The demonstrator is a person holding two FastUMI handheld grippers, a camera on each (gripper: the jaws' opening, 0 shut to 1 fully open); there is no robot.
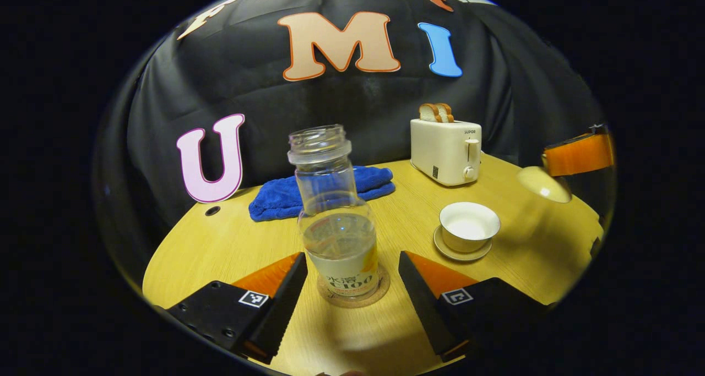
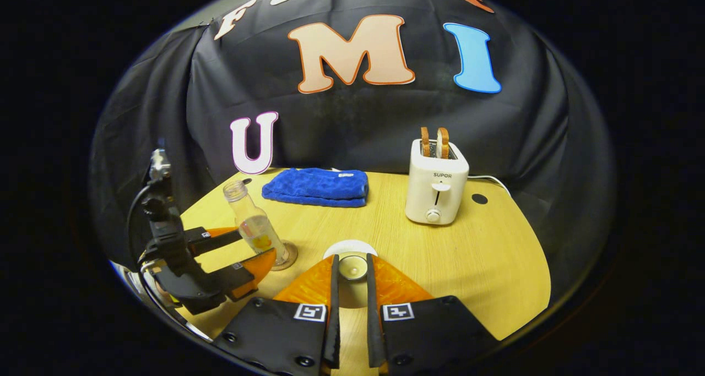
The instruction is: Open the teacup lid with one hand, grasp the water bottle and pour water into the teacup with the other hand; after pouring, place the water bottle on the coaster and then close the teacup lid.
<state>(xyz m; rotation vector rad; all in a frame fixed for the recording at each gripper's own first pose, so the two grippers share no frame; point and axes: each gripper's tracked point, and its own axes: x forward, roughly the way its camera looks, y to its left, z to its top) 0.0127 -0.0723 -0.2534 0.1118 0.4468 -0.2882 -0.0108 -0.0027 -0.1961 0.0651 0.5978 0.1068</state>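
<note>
A: What carries everything?

B: One round table (image 1: pixel 512 310) with a pale wood-grain top, smooth and matte. A dark hole sits near its left edge, and the right gripper view shows one near the far right edge.

A: Largest thing on it?

B: One boxy cream toaster (image 1: pixel 446 151), glossy plastic, at the far right edge, with two slices of bread (image 1: pixel 436 112) standing in its slots. Next, one folded blue towel (image 1: pixel 325 192), fluffy, at the far edge left of the toaster.

A: And the bottle?

B: One clear water bottle (image 1: pixel 337 222), uncapped, narrow neck and rounded shoulder, partly filled, a label round its base. It stands upright on one round cork coaster (image 1: pixel 380 293) toward the near edge. The left gripper (image 1: pixel 352 288) is spread wide, a finger on each side of the bottle, neither touching it.

A: The teacup?

B: One white glazed teacup (image 1: pixel 469 225), open and wide-mouthed, on one small matching saucer (image 1: pixel 460 253), right of the bottle and in front of the toaster. I cannot tell whether it holds water.

A: The lid?

B: One white domed lid (image 2: pixel 350 257), held off the table toward the right edge. The right gripper (image 2: pixel 351 277) pinches its small knob between both fingers.
</note>
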